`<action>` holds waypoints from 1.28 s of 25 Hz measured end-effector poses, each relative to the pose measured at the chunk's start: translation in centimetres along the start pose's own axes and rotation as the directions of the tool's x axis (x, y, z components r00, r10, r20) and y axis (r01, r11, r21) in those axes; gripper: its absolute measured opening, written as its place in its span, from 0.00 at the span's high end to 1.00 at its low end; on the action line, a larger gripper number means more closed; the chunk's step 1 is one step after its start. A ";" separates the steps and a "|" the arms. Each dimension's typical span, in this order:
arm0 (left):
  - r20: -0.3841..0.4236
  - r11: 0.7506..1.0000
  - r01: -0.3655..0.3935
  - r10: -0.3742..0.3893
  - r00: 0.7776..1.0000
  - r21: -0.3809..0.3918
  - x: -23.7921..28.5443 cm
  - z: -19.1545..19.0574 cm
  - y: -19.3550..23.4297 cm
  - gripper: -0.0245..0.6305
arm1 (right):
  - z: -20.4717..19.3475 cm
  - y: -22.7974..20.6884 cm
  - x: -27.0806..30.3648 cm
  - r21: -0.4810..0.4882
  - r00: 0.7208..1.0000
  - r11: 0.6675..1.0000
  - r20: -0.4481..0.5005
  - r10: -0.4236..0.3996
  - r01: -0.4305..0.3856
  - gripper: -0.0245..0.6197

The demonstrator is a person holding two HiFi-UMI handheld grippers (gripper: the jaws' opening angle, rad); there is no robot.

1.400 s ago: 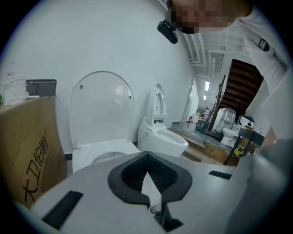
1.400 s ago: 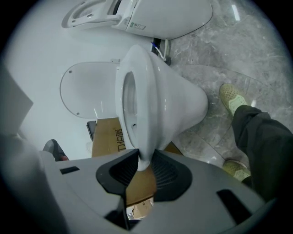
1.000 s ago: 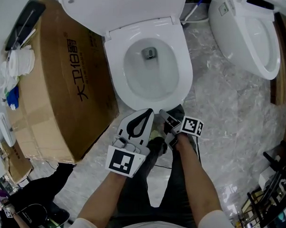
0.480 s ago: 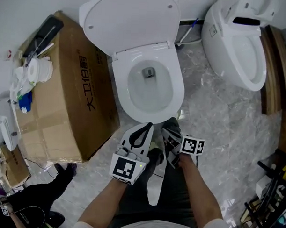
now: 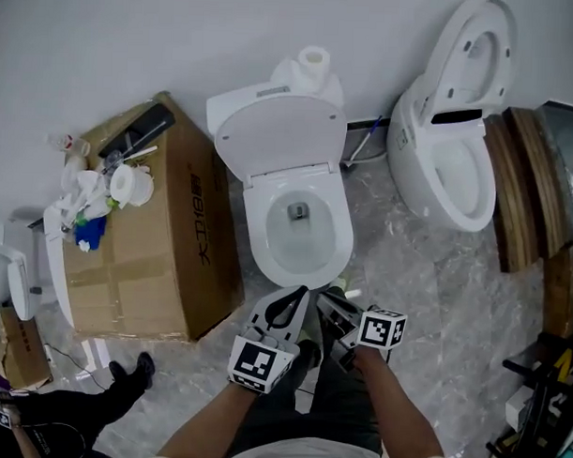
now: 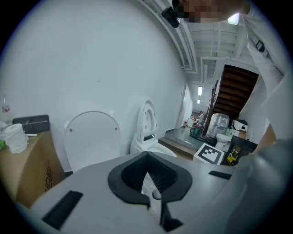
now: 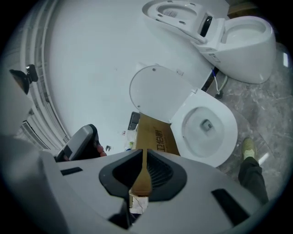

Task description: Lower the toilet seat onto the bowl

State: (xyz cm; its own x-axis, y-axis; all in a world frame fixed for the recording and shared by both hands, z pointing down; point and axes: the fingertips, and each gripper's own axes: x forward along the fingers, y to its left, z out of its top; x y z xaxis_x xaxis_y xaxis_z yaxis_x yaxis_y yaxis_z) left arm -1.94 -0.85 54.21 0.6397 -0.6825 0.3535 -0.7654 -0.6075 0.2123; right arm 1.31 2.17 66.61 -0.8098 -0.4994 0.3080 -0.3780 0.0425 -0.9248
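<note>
The white toilet's bowl (image 5: 260, 243) stands uncovered. Its seat cover (image 5: 276, 134) is raised and leans back against the tank; it also shows as a white oval in the left gripper view (image 6: 91, 137) and the right gripper view (image 7: 158, 93). Both grippers hover low in front of the bowl, close to my body and touching nothing. My left gripper (image 5: 286, 306) has its jaws together and empty. My right gripper (image 5: 333, 305) is just right of it, its jaws closing to a thin slit with nothing between them (image 7: 143, 155).
A large cardboard box (image 5: 164, 238) with clutter on top stands tight against the toilet's left side. A paper roll (image 5: 314, 60) sits on the tank. A second toilet (image 5: 443, 168) with its seat up is at the right. Plastic sheeting covers the floor.
The head view has tilted up and back, so the tank, the wall and the second toilet's raised seat now show. Both grippers stay low in front of the bowl.
</note>
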 end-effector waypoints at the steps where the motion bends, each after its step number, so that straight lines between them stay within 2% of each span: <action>1: 0.005 1.000 0.001 -0.001 1.000 0.008 -0.4 0.9 -0.3 0.95 | 0.4 1.2 -0.3 -0.008 1.000 1.000 0.005 0.009 -0.008 0.90; 7: 0.037 1.000 -0.003 0.002 0.999 0.028 -3.2 6.0 -1.5 0.95 | 2.8 8.6 -2.2 -0.081 0.997 0.996 0.060 0.046 -0.041 0.90; 13: 0.081 0.999 0.005 -0.009 0.997 0.049 -5.3 12.2 -2.9 0.95 | 6.8 16.9 -3.9 -0.263 0.991 0.964 0.119 0.055 -0.022 0.91; 17: 0.121 0.999 0.001 -0.005 0.993 0.037 -7.0 16.5 -3.5 0.95 | 8.9 22.6 -5.0 -0.389 0.986 0.921 0.154 0.067 -0.002 0.91; 22: 0.163 1.000 -0.021 0.020 0.986 0.008 -9.3 21.1 -3.5 0.95 | 10.5 28.6 -6.3 -0.523 0.981 0.852 0.181 0.070 0.036 0.91; 32: 0.244 0.999 -0.052 0.049 0.969 0.006 -12.2 27.5 -3.8 0.95 | 13.1 37.0 -8.1 -0.703 0.967 0.706 0.232 0.107 0.090 0.93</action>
State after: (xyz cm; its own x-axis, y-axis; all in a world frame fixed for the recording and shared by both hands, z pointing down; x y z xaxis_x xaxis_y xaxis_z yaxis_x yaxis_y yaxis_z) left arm -4.95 -1.37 24.01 0.5989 -0.7901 0.1309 -0.7974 -0.5733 0.1883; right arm -0.23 -3.57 26.99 -0.7194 -0.6788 0.1472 -0.6553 0.5930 -0.4679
